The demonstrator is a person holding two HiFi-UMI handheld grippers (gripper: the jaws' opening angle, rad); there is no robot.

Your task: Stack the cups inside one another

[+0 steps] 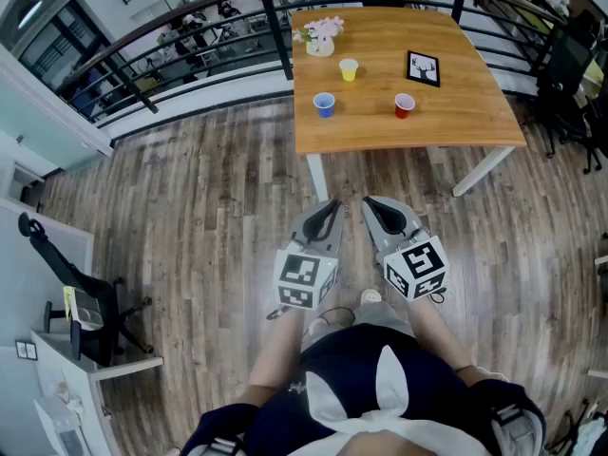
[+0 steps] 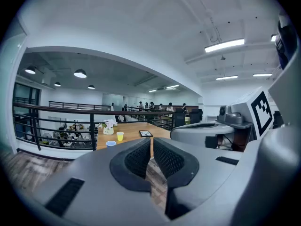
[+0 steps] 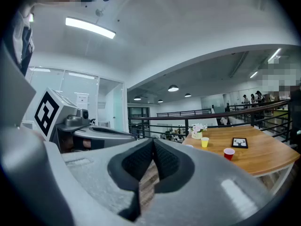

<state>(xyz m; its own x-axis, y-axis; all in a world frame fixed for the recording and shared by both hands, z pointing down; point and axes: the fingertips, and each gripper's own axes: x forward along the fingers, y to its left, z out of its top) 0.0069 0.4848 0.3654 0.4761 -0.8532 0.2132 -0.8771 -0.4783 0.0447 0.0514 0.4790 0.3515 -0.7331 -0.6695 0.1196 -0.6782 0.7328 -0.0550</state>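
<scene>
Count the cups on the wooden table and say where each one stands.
3. The yellow cup stands farthest back, beside the flower pot; the blue cup nearer, on the left; the red cup nearer, on the right, before the picture frame. None seems hidden.

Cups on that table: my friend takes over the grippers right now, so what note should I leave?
Left gripper: closed to a thin slit, empty, held over the floor, short of the table.
Right gripper: shut, empty, beside the left one.
Things: the blue cup, yellow cup and red cup stand upright and apart on the wooden table, with the yellow one farthest back.
Done: nothing yet; no cup sits inside another.
Left to do: step up to the table, then nest all three cups into one stack.
</scene>
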